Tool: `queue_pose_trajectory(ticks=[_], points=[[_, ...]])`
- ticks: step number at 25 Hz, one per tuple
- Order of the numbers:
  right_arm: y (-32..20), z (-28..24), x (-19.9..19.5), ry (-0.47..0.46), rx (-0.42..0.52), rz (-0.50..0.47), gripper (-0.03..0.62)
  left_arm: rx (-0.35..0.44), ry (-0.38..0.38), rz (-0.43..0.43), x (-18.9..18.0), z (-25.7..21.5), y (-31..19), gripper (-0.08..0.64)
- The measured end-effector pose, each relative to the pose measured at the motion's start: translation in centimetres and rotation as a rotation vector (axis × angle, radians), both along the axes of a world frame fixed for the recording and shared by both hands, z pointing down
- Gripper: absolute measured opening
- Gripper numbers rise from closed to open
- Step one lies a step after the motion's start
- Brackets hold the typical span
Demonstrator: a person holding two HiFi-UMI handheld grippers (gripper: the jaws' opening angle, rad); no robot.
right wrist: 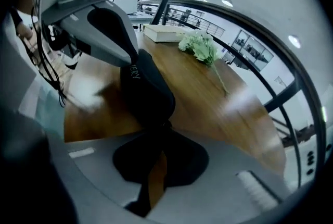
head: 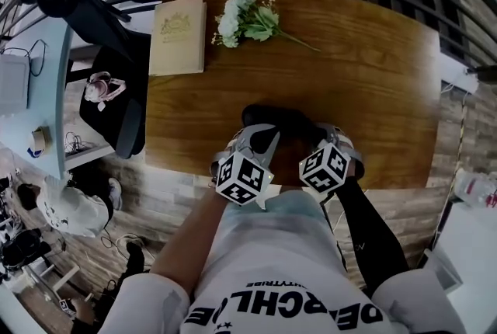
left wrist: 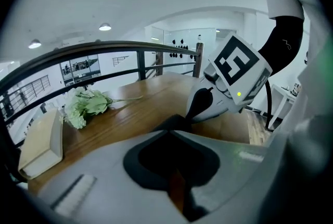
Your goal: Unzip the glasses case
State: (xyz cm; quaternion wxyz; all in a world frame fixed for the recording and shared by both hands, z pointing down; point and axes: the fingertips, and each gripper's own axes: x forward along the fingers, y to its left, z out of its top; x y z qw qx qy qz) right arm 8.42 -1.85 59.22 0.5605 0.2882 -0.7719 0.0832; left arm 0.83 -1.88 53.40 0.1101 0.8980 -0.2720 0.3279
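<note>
Our left tool (head: 262,137) has its jaws drawn narrow onto one end of the case (head: 283,119), and our right tool (head: 317,137) is pinched just as tight on the other end. In the right gripper view we see the black case run up from the closed jaws to the left tool, which clamps its far end from above. In the left gripper view only a dark corner of the case shows past the shut jaws, with the right tool just beyond it, pointing steeply down. We cannot make out which small part of the case the right tool has hold of, nor whether the case is open or shut. We hold the case between the two tools over the near edge of the tabletop (head: 365,92), close to our body; whether it touches the wood we cannot tell. Well apart from it, at the far side, a cream book (head: 178,36) lies flat, and a bunch of pale flowers (head: 247,18) lies just beside the book.
</note>
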Motion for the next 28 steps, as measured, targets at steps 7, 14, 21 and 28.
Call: queue_pose_trajectory(ticks=[7,14,21,28], points=[[4.9,-0.3,-4.4,-0.241,-0.206,0.142,0.031,0.045,-0.043,-0.001,0.0,0.5,0.9,0.112],[4.6,-0.4,-4.4,-0.182,-0.115,0.017,0.031,0.033,0.009,-0.034,0.2,0.6,0.0,0.112],[3.4,-0.2,-3.6,-0.074,-0.012,-0.048,0.031,-0.025,0.074,-0.041,0.0,0.8,0.3,0.112],[1.5,0.5,-3.7,-0.042,0.006,-0.081,0.032,-0.047,0.109,-0.043,-0.1,0.8,0.2,0.112]])
